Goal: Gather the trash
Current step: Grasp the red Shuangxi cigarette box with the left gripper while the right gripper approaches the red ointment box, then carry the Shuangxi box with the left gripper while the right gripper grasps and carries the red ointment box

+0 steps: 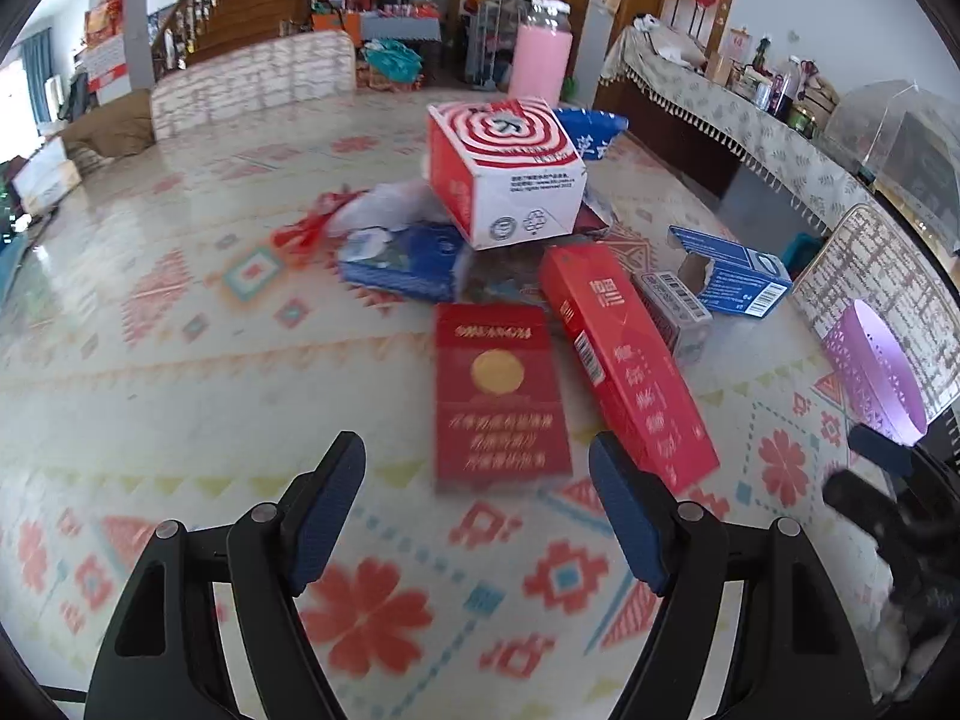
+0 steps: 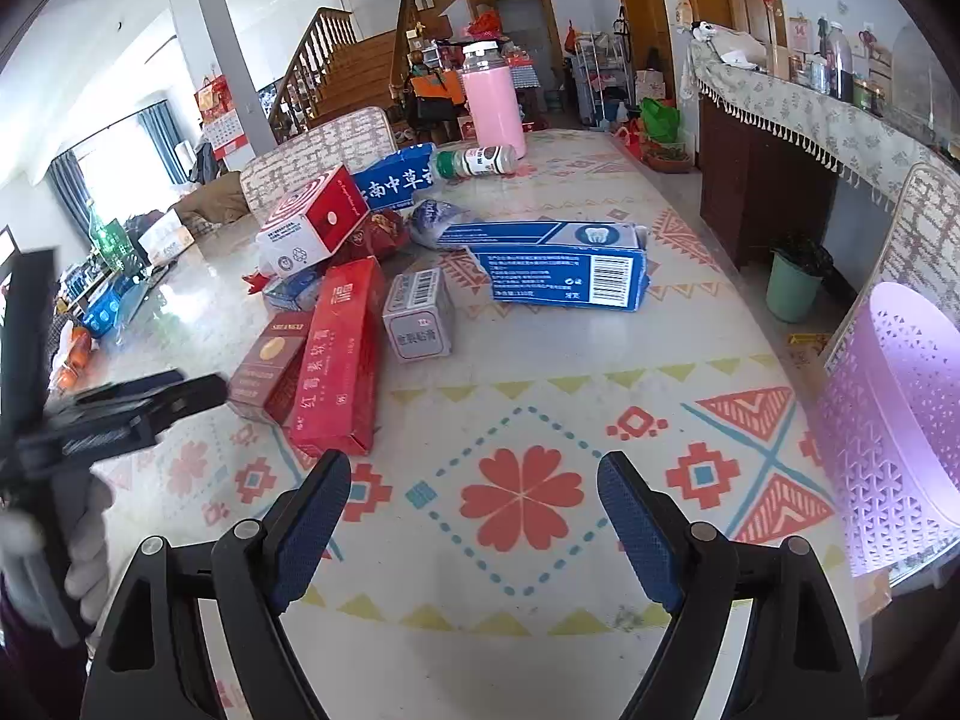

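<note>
A pile of trash lies on the patterned tablecloth. My left gripper (image 1: 477, 462) is open, just short of a dark red cigarette pack (image 1: 501, 402), with a long red box (image 1: 624, 360) to its right. Behind them sit a red-and-white spiral box (image 1: 510, 174), a blue packet (image 1: 402, 264), a grey small box (image 1: 675, 309) and a torn blue toothpaste box (image 1: 735, 276). My right gripper (image 2: 474, 477) is open and empty over bare cloth. In its view are the cigarette pack (image 2: 270, 366), long red box (image 2: 342, 354), grey box (image 2: 418, 315) and toothpaste box (image 2: 558, 264).
A purple perforated basket (image 2: 894, 438) stands at the table's right edge; it also shows in the left wrist view (image 1: 873, 372). A pink bottle (image 2: 493, 99) and a lying green-capped bottle (image 2: 477, 162) are at the far end. A sideboard (image 2: 810, 120) and chairs flank the table.
</note>
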A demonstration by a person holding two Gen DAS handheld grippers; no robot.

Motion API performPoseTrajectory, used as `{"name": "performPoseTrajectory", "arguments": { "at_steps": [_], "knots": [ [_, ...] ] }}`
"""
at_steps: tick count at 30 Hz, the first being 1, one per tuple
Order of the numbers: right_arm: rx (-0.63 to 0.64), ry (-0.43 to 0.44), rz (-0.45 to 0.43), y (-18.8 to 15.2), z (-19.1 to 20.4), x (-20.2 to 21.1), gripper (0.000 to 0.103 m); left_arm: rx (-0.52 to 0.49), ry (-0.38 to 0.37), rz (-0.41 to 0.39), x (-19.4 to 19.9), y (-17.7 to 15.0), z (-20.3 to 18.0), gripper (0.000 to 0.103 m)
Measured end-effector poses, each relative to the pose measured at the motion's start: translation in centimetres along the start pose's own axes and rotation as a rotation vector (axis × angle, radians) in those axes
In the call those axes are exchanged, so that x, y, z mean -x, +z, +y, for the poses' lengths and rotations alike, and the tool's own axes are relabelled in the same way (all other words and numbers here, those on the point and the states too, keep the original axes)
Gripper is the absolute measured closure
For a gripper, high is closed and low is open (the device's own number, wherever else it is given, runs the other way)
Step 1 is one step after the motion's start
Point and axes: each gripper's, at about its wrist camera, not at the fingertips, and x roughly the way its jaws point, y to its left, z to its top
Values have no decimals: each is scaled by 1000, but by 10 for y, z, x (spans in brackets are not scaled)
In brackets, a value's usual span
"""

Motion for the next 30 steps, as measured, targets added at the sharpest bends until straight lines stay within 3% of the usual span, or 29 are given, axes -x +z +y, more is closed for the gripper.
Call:
{"name": "performPoseTrajectory", "arguments": {
  "at_steps": [6, 7, 9, 18, 23, 29, 30],
  "knots": [
    [11, 25, -5, 5, 4, 1, 15, 2, 2, 50, -28, 6, -3, 28],
    [17, 32, -6, 7, 7, -1, 15, 13, -6, 68, -31, 5, 0, 42],
    [25, 39, -2, 9, 11, -5, 15, 23, -19, 76, -33, 3, 2, 47],
    [48, 76, 54, 32, 39, -44, 15, 83, -6, -48, 23, -16, 24, 47],
    [64, 59, 96, 48, 62, -81, 16, 70, 49, -95, 48, -29, 32, 47],
    [64, 18, 154, 54, 76, -116, 42, 58, 87, -119, 58, -37, 42, 47],
    [61, 22, 165, 54, 77, -119, 55, 61, 87, -119, 58, -38, 43, 47]
  ]
}}
